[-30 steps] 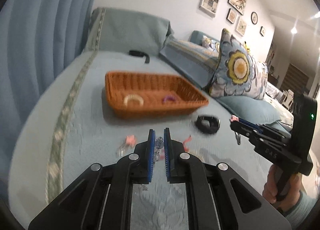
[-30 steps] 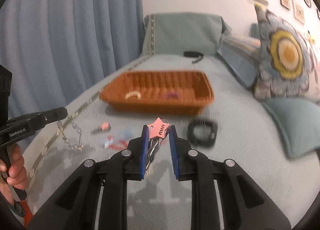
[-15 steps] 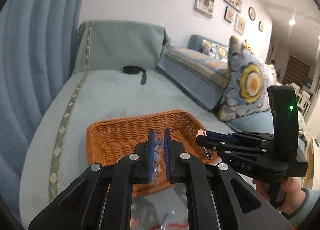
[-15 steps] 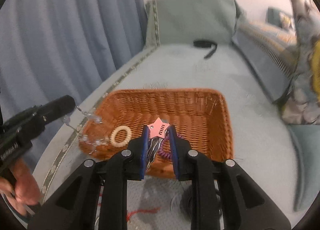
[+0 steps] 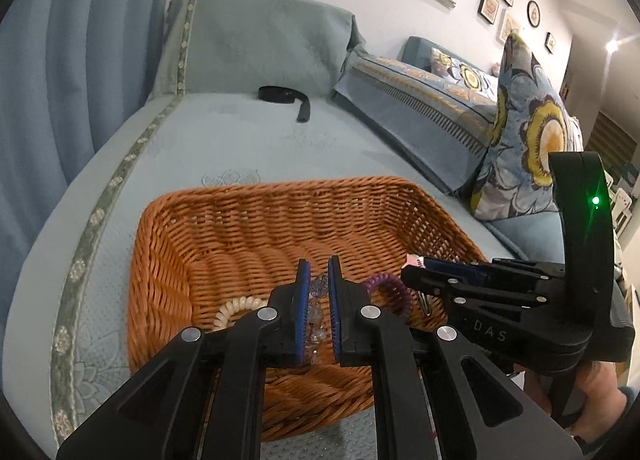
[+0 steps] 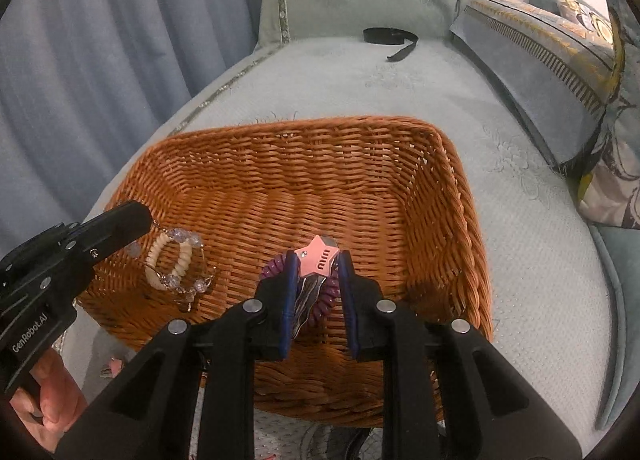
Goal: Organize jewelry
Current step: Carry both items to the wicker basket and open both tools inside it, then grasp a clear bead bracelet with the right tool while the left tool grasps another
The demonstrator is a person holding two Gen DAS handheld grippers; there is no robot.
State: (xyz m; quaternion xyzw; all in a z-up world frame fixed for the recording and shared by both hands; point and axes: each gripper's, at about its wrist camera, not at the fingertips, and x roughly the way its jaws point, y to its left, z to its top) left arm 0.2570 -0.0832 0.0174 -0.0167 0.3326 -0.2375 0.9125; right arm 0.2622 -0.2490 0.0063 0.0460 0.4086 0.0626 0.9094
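A brown wicker basket (image 5: 256,216) (image 6: 304,164) sits on the blue-green sofa seat. My left gripper (image 5: 318,272) (image 6: 136,216) is shut on a clear bead bracelet (image 5: 316,300) (image 6: 180,280) that hangs into the basket's left side, over a cream coil hair tie (image 5: 236,306) (image 6: 160,256). My right gripper (image 6: 318,264) (image 5: 412,266) is shut on a pink star hair clip (image 6: 318,256) above the basket floor, over a purple coil hair tie (image 6: 320,304) (image 5: 388,288).
A black strap (image 5: 286,96) (image 6: 390,38) lies far back on the seat. A flowered cushion (image 5: 532,140) stands at the right. Blue curtains (image 6: 88,40) hang on the left. Small loose items (image 6: 112,366) lie on the seat near the basket's front.
Both grippers have moved forward from the loose items on the seat to over the basket, each carrying its piece. The bracelet now hangs down inside the basket.
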